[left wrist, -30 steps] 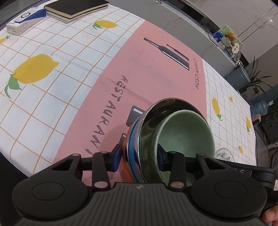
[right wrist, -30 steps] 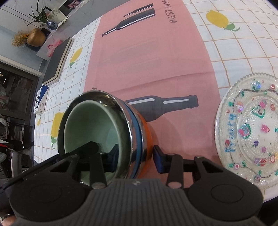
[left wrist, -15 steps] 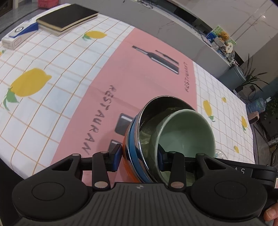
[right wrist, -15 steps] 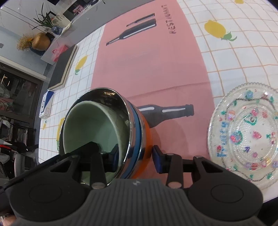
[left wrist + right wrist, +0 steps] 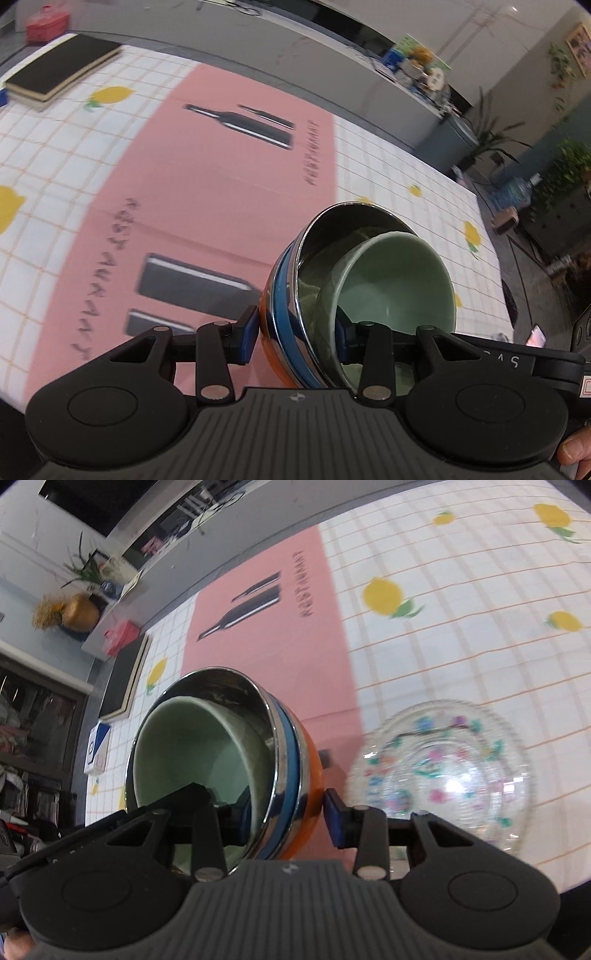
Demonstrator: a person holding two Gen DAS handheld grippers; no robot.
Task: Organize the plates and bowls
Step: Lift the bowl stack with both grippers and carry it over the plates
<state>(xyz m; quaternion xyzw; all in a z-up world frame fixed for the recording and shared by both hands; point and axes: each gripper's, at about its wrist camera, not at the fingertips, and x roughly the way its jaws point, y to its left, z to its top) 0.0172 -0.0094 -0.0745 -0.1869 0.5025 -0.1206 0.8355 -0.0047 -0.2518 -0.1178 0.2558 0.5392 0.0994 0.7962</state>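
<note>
You have both the left gripper (image 5: 295, 330) and right gripper (image 5: 284, 812) clenched on opposite rims of the nested bowls (image 5: 221, 746), steadying them near the glass plate (image 5: 443, 768), lower right.

- One steel bowl with an orange and blue outside (image 5: 284, 295)
- One pale green ceramic bowl (image 5: 391, 284) nested inside it
- One clear patterned glass plate (image 5: 439, 771)
- One black notebook (image 5: 59, 70)
- Two black grippers
</note>
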